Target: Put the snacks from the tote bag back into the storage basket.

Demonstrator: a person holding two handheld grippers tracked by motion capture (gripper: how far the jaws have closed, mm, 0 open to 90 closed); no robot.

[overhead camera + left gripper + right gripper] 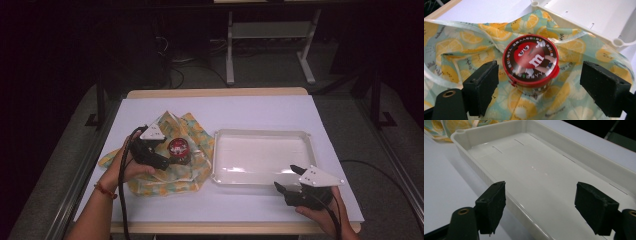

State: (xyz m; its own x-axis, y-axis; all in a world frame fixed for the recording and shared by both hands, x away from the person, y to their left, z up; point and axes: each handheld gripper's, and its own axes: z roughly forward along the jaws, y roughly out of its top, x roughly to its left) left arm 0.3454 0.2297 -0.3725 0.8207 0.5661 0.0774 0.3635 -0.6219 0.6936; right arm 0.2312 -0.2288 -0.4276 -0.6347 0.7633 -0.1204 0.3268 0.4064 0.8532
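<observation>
1. Red-lidded round tub sits on a crumpled cloth printed with orange slices, on the left half of the white table. Its lid bears a red cartoon candy figure and a white "m".
2. Left gripper is spread wide, one black jaw on each side of the tub, neither one touching it. In the high view the left gripper lies just beside the tub, over the cloth.
3. White tray stands just to the right of the cloth, and nothing lies in it.
4. Right gripper sits at the tray's near right corner with its jaws wide apart; in its own view the right gripper straddles the tray's near rim, holding nothing.
</observation>
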